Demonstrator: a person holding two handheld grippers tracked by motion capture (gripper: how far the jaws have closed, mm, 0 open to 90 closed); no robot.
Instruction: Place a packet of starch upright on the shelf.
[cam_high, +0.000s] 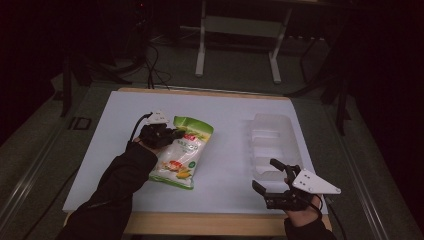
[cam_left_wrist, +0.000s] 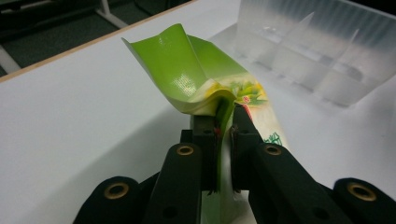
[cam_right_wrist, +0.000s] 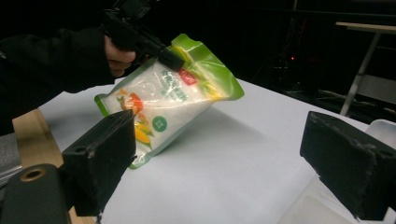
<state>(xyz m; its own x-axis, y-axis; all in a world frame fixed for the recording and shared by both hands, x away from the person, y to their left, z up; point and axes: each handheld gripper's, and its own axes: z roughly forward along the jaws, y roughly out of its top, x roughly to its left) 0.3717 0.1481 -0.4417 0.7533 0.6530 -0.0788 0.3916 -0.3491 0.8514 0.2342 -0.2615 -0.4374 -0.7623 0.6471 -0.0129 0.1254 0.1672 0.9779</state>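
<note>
A green-and-white food pouch (cam_high: 182, 152) with a red label is tilted up off the white table, its lower end still resting on the surface (cam_right_wrist: 161, 109). My left gripper (cam_high: 175, 134) is shut on the pouch's green top edge (cam_left_wrist: 187, 74), the jaws pinching the folded film (cam_left_wrist: 225, 126). The person's hand and dark sleeve hold that gripper at the left. My right gripper (cam_high: 268, 174) rests near the table's front right edge, its jaws open wide with nothing between them (cam_right_wrist: 219, 163).
A clear plastic divided tray (cam_high: 272, 145) lies on the right half of the white table (cam_high: 220, 107), just beyond the right gripper (cam_left_wrist: 322, 51). A wooden table edge runs along the front. Desk legs and cables stand on the dark floor behind.
</note>
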